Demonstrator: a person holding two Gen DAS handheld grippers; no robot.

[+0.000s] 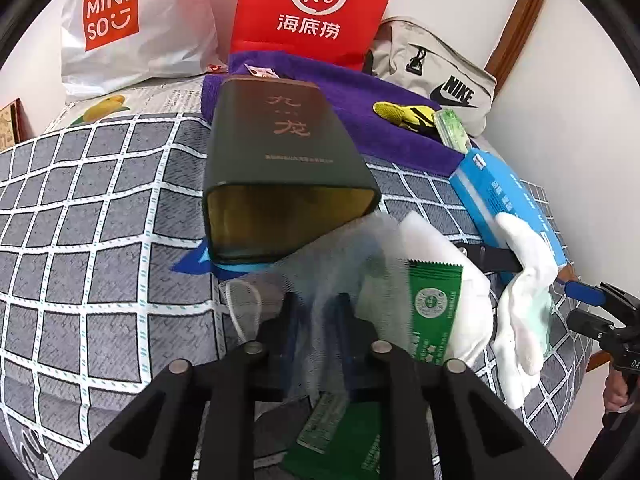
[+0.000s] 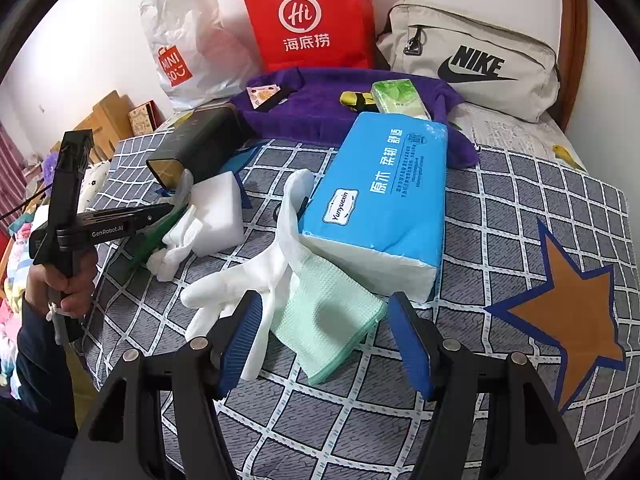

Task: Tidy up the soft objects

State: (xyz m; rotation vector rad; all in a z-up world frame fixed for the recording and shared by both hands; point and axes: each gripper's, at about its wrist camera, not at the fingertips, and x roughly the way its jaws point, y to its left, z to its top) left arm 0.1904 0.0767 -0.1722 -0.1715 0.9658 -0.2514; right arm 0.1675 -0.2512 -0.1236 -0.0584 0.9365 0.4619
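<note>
My left gripper point(image 1: 318, 320) is shut on a thin translucent white mask point(image 1: 340, 264) and lifts it just in front of the open mouth of a dark green box point(image 1: 280, 160) lying on the bed. A green sachet point(image 1: 434, 312) and a white sponge block point(image 2: 218, 208) lie beside it. My right gripper point(image 2: 324, 340) is open, its blue pads point(image 2: 240, 344) either side of a white glove point(image 2: 248, 280) and a mint-green cloth point(image 2: 332, 320) lying against a blue tissue pack point(image 2: 384, 200). The left gripper also shows in the right wrist view point(image 2: 170, 210).
A purple towel point(image 2: 320, 108) at the back holds a small green tissue pack point(image 2: 400, 98) and a yellow-black item point(image 2: 354, 100). Behind stand a red paper bag point(image 2: 312, 20), a white Miniso bag point(image 2: 180, 48) and a beige Nike bag point(image 2: 472, 64). The bed edge is at left.
</note>
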